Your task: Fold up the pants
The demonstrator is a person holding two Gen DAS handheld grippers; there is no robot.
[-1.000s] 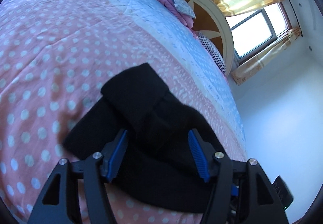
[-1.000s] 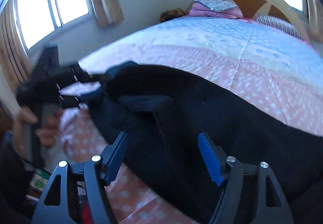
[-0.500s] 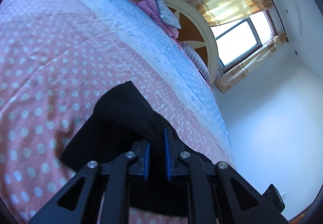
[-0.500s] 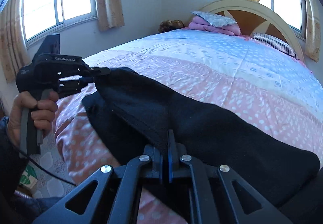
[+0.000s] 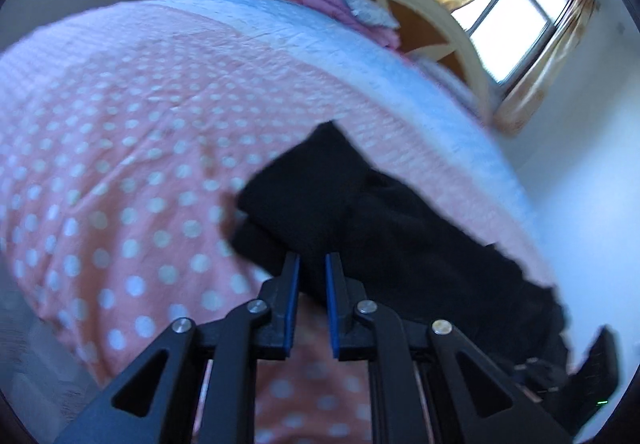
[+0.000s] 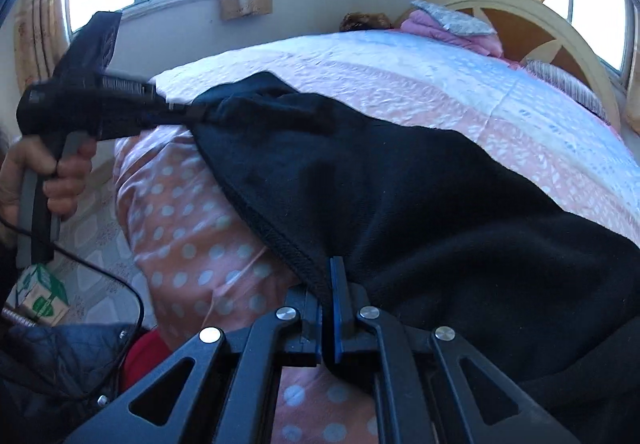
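While the black pants point(image 6: 420, 195) lie across the pink dotted bedspread point(image 5: 120, 147), the right gripper point(image 6: 327, 272) is clamped on their ribbed edge, lifting it. The left gripper point(image 5: 312, 264) pinches another edge between nearly closed fingers point(image 5: 291, 296), the cloth stretched between them.

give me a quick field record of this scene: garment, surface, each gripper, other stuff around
garment: black pants, spread across the near part of the bed
surface: bed with a pink dotted cover, pale blue toward the headboard
left gripper: shut on one end of the pants edge
right gripper: shut on the same edge, further along
pants state: the held edge is raised off the cover between the grippers
left hand: grips the left gripper's handle
at the headboard: pink folded bedding
windows: curtained, bright
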